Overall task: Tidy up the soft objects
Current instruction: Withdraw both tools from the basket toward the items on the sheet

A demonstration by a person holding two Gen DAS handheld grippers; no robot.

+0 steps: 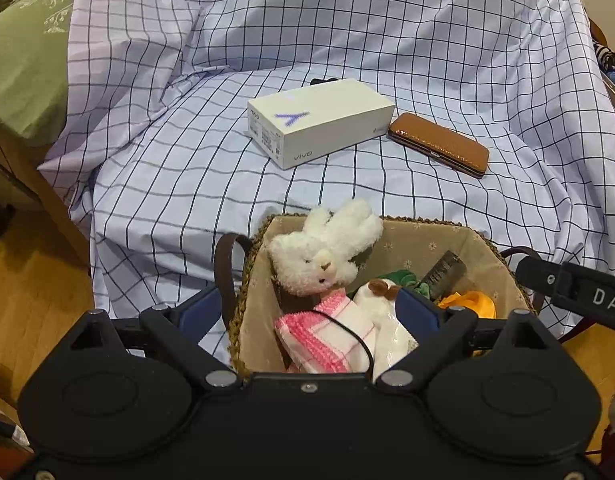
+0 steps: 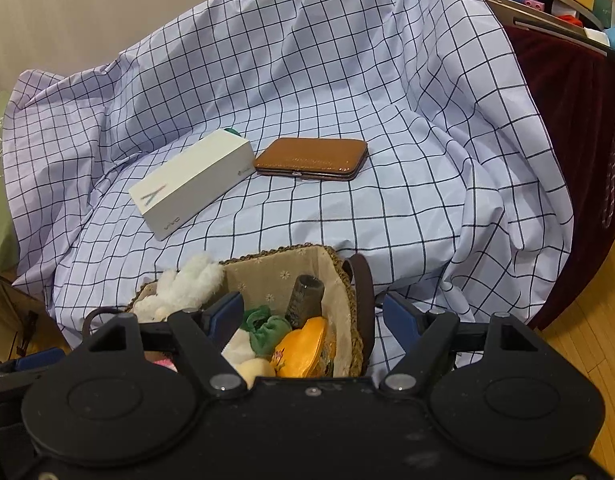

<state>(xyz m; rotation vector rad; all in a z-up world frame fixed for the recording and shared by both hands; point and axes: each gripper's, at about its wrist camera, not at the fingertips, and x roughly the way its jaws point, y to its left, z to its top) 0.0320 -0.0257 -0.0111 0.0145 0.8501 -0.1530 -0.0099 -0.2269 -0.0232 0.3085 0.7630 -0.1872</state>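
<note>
1. My left gripper (image 1: 309, 310) hangs released over the woven basket (image 1: 243, 280), its blue pads straddling the left wall, gripping nothing.
2. My right gripper (image 2: 313, 314) is also released, straddling the right wall.
3. The white plush rabbit (image 1: 323, 252) lies inside, beside a green scrunchie (image 2: 265, 326).
4. A white phone box (image 1: 319, 126) and brown case (image 1: 439, 144) sit beyond on the checked sheet (image 1: 167, 184).

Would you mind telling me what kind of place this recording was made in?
Probably a lived-in room at home: a checked sheet draped over furniture, wooden flooring, and a woven basket holding a plush rabbit.
</note>
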